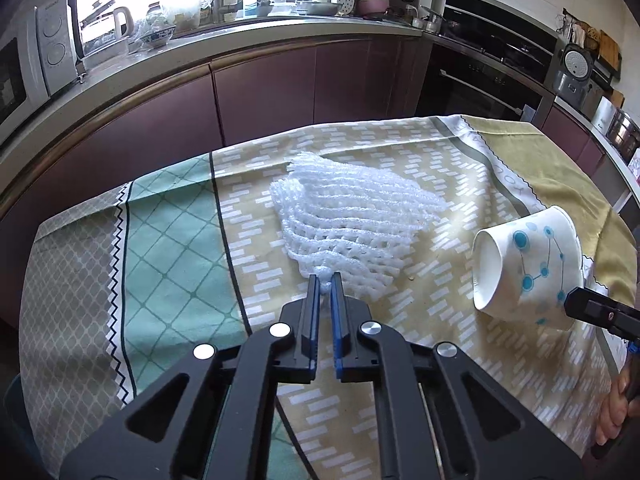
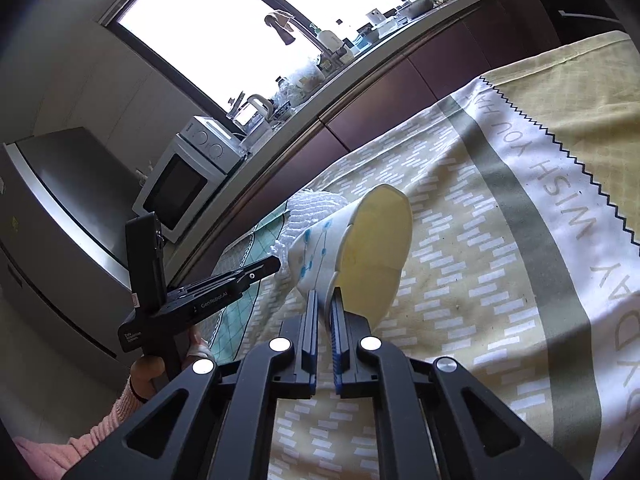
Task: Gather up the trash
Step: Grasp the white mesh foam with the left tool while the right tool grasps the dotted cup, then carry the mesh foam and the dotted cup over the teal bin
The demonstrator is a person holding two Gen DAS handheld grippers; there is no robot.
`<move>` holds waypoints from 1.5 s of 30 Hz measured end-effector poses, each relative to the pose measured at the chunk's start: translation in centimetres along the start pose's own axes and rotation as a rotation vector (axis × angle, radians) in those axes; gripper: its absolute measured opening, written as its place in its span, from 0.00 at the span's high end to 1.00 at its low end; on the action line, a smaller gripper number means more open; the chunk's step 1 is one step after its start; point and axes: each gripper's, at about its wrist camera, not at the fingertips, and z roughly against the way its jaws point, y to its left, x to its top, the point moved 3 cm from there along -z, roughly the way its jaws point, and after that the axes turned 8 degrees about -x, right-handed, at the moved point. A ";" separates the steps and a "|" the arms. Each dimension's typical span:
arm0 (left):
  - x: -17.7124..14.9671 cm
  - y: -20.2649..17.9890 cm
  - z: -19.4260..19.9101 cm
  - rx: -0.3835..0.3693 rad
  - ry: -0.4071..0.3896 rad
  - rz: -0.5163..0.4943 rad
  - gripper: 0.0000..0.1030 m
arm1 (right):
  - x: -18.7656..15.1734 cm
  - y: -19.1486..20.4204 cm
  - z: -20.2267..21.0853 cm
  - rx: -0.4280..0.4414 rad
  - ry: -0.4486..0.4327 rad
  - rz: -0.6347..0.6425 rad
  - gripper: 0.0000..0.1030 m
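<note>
A white foam fruit net (image 1: pixel 352 220) lies on the patterned tablecloth (image 1: pixel 168 248) in the left wrist view. My left gripper (image 1: pixel 325 284) is shut on the net's near corner. To the right a white paper cup with blue dots (image 1: pixel 528 264) lies tilted on its side. In the right wrist view my right gripper (image 2: pixel 325 298) is shut on the rim of that paper cup (image 2: pixel 360 248), one finger inside and one outside the wall. The foam net (image 2: pixel 312 216) shows behind the cup, and the left gripper's body (image 2: pixel 224 284) reaches in from the left.
The tablecloth (image 2: pixel 500 240) covers a table that ends at dark red kitchen cabinets (image 1: pixel 280 80). A cluttered counter with a microwave (image 2: pixel 180 184) and kettle (image 1: pixel 120 24) runs behind. An oven (image 1: pixel 480 72) stands at the right. A person's hand (image 1: pixel 612 412) holds the right tool.
</note>
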 end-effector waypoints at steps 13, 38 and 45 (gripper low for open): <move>-3.3 2.6 11.6 0.031 -0.168 0.035 0.95 | -0.7 3.6 2.5 0.058 -0.032 0.078 0.98; -16.7 12.7 27.2 0.229 -0.263 0.191 0.94 | -6.9 19.1 -3.6 0.295 0.164 0.320 0.98; -19.1 14.7 29.3 0.259 -0.279 0.240 0.94 | -8.0 21.9 -5.3 0.323 0.209 0.359 0.98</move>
